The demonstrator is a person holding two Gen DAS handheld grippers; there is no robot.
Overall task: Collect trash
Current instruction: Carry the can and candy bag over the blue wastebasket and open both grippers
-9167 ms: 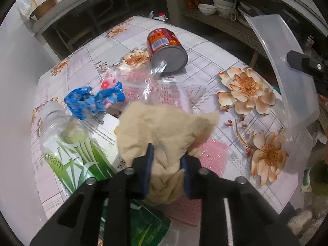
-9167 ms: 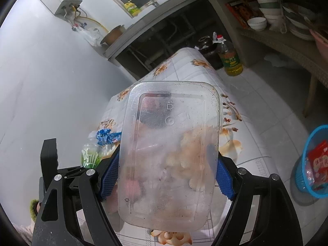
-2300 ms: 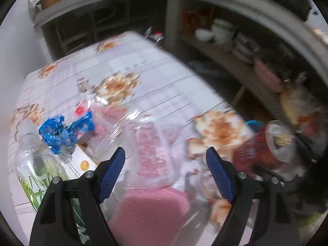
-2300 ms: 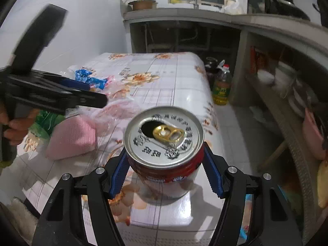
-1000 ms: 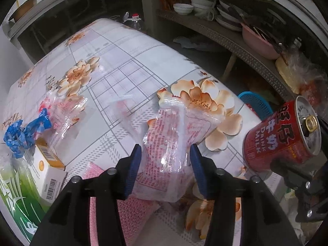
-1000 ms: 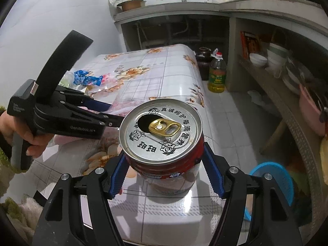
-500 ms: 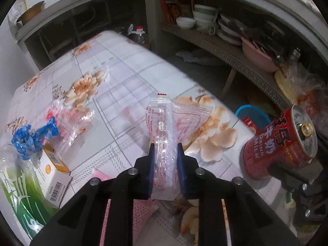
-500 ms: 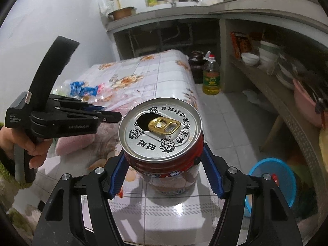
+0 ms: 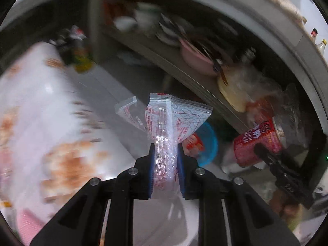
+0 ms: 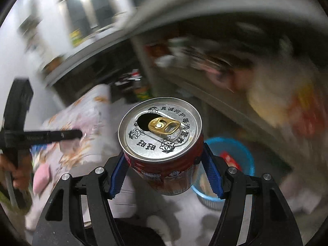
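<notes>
My left gripper [image 9: 165, 153] is shut on a clear plastic wrapper [image 9: 170, 121] with red print, held up in the air off the table's edge. My right gripper [image 10: 164, 164] is shut on a red drink can [image 10: 164, 143] with an open silver top and gold tab. In the left wrist view the same can [image 9: 258, 141] hangs at the right. A blue basket [image 10: 242, 153] stands on the floor behind the can, with red trash inside; in the left wrist view the basket [image 9: 211, 143] shows just past the wrapper. The left gripper [image 10: 79, 133] appears at the far left of the right wrist view, held by a hand.
The table with the flowered cloth [image 9: 41, 112] lies to the left, a pink pad [image 9: 26, 225] at its near corner. A low shelf [image 9: 184, 69] with bowls and a pink basin [image 9: 196, 59] runs along the right. An oil bottle [image 9: 82, 59] stands on the floor.
Both grippers have swung right, away from the table toward the floor and the blue basket. The left gripper closed on the wrapper and lifted it off the cloth. The can stays gripped.
</notes>
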